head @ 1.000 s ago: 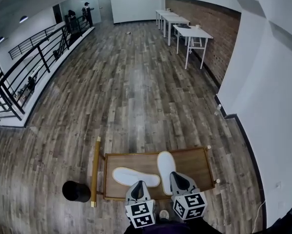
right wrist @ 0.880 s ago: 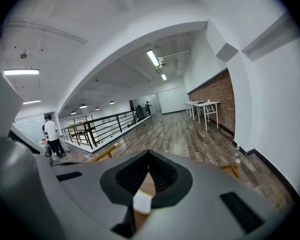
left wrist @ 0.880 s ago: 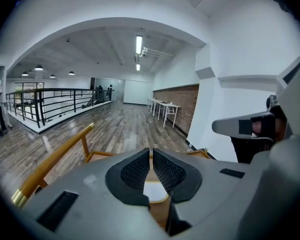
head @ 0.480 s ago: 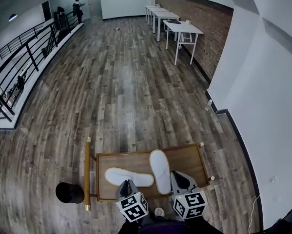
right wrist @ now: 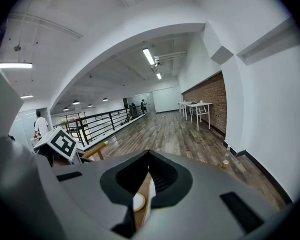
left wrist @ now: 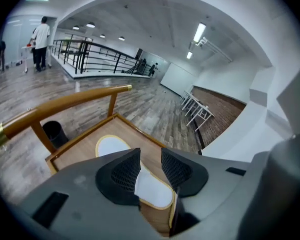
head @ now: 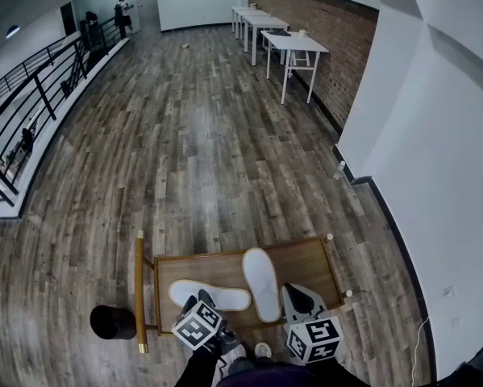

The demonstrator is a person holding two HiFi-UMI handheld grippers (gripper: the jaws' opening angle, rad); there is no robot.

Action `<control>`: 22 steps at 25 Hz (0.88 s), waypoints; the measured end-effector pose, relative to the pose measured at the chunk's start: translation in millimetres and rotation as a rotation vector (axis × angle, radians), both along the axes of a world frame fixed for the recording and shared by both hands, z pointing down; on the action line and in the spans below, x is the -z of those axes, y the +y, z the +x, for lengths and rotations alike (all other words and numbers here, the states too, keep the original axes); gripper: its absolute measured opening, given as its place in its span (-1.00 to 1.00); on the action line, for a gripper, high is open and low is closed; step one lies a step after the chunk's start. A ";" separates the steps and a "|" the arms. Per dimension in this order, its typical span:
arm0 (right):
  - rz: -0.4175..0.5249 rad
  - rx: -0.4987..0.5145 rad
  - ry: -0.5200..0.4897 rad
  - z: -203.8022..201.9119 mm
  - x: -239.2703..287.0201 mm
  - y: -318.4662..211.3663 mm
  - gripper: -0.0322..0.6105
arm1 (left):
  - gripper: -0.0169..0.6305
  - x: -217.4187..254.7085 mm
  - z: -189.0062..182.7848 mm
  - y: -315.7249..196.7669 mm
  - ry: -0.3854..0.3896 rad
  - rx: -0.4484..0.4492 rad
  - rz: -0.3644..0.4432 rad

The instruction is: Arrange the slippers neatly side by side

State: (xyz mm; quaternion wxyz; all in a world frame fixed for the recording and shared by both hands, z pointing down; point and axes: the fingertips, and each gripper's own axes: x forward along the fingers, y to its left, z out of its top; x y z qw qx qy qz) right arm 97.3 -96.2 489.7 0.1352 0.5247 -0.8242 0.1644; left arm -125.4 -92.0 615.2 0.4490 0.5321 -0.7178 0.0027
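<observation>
Two slippers lie on the low wooden table (head: 306,260) but are not yet paired: the crosswise slipper (head: 217,296) lies left to right along the near side, while the lengthwise slipper (head: 260,280) points away from the person, so they form an L with the first one's end just beside the second's side. One of them needs turning and sliding alongside the other, so most of the task seems left to do. The left gripper (head: 199,303) hangs over the crosswise slipper; its jaws have just been opening and stand apart, the white sole showing in the gap with no pad pressing on it. The right gripper (head: 296,294) sits just beside the lengthwise slipper, its tips together and apparently pinching nothing. The table has a raised rim and a golden rail (head: 138,289) on its left, with a black bin (head: 112,321) beside it. Around them spreads a wide plank floor (head: 193,151), with white tables (head: 293,43) along a brick wall (head: 330,31) and a black railing (head: 31,95) opposite.
</observation>
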 end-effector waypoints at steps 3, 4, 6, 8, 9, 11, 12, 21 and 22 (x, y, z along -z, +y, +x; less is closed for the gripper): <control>-0.002 0.000 -0.001 0.1 -1.6 -2.1 -0.90 | -0.54 -13.5 -3.5 -2.3 0.062 0.045 -0.042; -0.002 0.002 -0.001 -0.6 -1.7 -2.6 -0.90 | -0.54 -18.3 -5.8 -1.8 0.069 0.057 -0.063; -0.003 0.002 -0.002 -1.9 -2.0 -3.0 -0.90 | -0.53 -28.7 -11.9 0.0 0.066 0.079 -0.110; -0.005 -0.001 -0.003 -2.5 -2.6 -3.4 -0.90 | -0.53 -38.7 -17.6 1.1 0.045 0.093 -0.152; -0.006 -0.001 -0.003 -2.6 -2.9 -4.0 -0.90 | -0.53 -43.3 -19.2 0.8 0.031 0.093 -0.172; -0.009 0.001 -0.003 -1.9 -4.1 -6.3 -0.90 | -0.53 -53.6 -19.3 -1.3 0.010 0.090 -0.218; -0.011 0.002 -0.003 -1.4 -4.7 -7.5 -0.90 | -0.53 -59.1 -18.6 -2.8 0.009 0.094 -0.241; -0.029 -0.007 0.011 2.2 -10.2 -9.4 -0.90 | -0.53 -89.7 -20.2 -8.6 0.033 0.157 -0.380; -0.031 -0.010 0.012 3.9 -10.6 -10.3 -0.90 | -0.53 -91.3 -19.3 -9.0 0.044 0.167 -0.390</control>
